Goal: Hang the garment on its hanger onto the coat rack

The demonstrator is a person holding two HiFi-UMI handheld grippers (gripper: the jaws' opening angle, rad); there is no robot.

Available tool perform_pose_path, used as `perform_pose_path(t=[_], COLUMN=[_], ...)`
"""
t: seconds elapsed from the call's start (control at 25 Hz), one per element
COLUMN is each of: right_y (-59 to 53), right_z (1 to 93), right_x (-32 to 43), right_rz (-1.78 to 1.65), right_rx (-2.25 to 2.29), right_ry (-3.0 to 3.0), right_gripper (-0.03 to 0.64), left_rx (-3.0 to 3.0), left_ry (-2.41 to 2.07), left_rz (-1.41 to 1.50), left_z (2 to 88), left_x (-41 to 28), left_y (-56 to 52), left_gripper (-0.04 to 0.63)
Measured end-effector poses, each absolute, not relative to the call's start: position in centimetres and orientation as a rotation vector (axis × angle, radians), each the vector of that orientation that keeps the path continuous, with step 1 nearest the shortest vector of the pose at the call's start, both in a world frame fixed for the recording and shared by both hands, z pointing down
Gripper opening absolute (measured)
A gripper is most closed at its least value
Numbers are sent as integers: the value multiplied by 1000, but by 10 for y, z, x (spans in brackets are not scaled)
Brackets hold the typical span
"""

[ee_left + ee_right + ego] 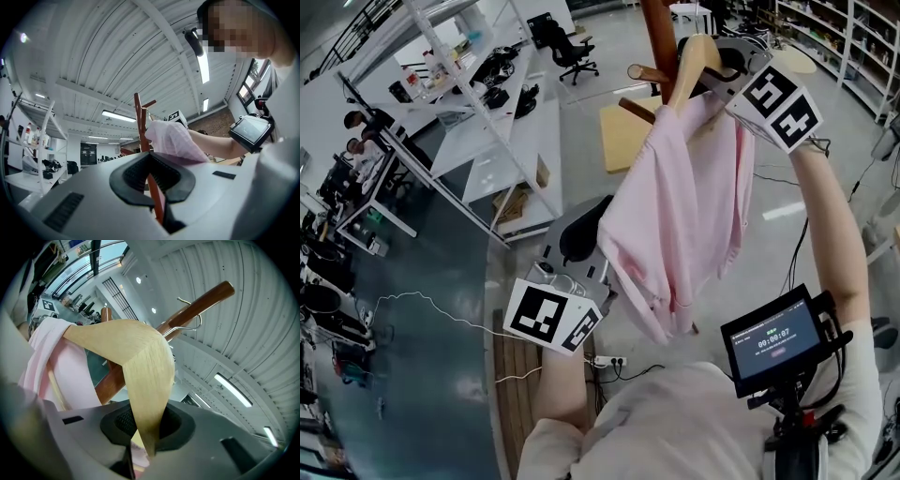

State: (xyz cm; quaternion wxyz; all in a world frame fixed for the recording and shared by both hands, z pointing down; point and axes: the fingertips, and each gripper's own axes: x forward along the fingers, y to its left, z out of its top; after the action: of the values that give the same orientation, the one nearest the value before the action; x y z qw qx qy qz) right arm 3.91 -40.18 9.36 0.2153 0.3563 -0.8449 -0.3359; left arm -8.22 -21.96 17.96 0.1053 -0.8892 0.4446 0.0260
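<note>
A pink garment [675, 216] hangs on a pale wooden hanger [694, 61], held up against the red-brown coat rack [658, 37]. My right gripper [710, 80] is shut on the hanger's arm. In the right gripper view the hanger [140, 362] runs down between the jaws of that gripper [145, 427], and its metal hook [190, 315] sits beside a rack peg [206, 298]. My left gripper [572, 272] is lower, by the garment's bottom edge. In its own view the left gripper [154, 197] looks shut with nothing clearly between the pads; the garment [176, 140] and rack pole [139, 122] lie beyond.
A white shelving rack with desks [478, 112] stands at the left, an office chair [572, 47] behind it. A yellow board [623, 131] lies by the rack's foot. A power strip [609, 361] lies on the floor. A small screen [773, 342] is mounted by my right arm.
</note>
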Motion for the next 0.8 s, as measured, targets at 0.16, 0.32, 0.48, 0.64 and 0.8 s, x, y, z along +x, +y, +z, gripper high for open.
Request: perform_pose_path(t=[0.16,0.32,0.48,0.64,0.8], right_y=[-401,-400,-400,-402,-403], right_z=[100,105,106,103,102], right_x=[33,29,26,23,23], right_rz=[-924,-921,-919,-909,-924], right_rx=[964,948,944,952,951], right_ry=[-2345,-2352,-2362,-2386,-2401], right_gripper=[77,77,77,78,80], left_rx=[-2626,-2633,-2635,-2629,-2626], left_ry=[1331,1345,1356,1391,1406], left_rz=[66,66,72,81,85], left_z=[185,188,190,189,191], left_x=[-84,-84,-85,-91,-93], left_y=[-219,-217,-215,-214,-212], left_gripper=[-3,-3,-3,-3,-3])
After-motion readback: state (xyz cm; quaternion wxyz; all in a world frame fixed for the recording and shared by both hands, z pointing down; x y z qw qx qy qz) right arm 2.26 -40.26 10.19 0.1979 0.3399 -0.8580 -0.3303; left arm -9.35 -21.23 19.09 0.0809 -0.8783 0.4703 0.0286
